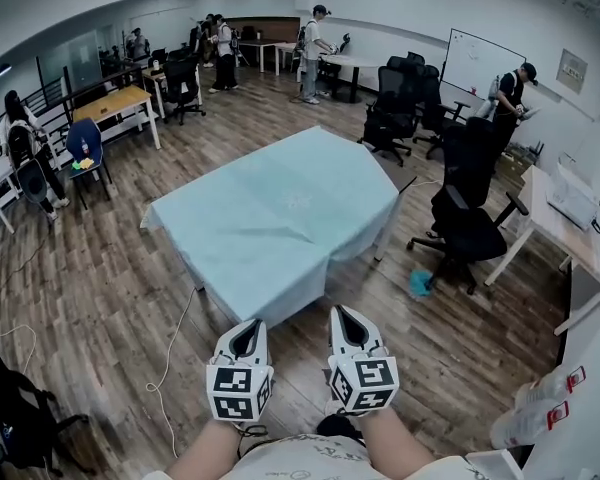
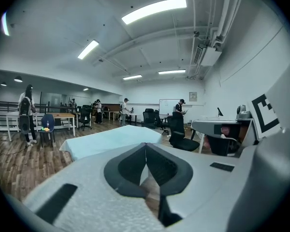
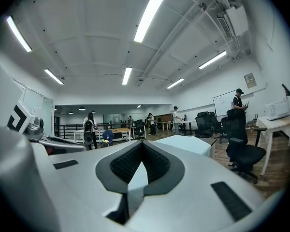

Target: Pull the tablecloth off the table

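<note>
A pale blue tablecloth (image 1: 280, 213) covers a table in the middle of the room, draping over its near edge. It also shows ahead in the left gripper view as the tablecloth (image 2: 111, 137) and in the right gripper view as the tablecloth (image 3: 193, 143). My left gripper (image 1: 248, 326) and right gripper (image 1: 342, 313) are held side by side just short of the cloth's near edge, a little above the floor. Both are shut with nothing between their jaws. Left gripper (image 2: 146, 146) and right gripper (image 3: 141, 145) point toward the table.
Black office chairs (image 1: 465, 223) stand right of the table, with a blue rag (image 1: 420, 284) on the floor beside them. White desks (image 1: 560, 238) line the right wall. A cable (image 1: 170, 353) trails on the wood floor at left. Several people stand at the back and sides.
</note>
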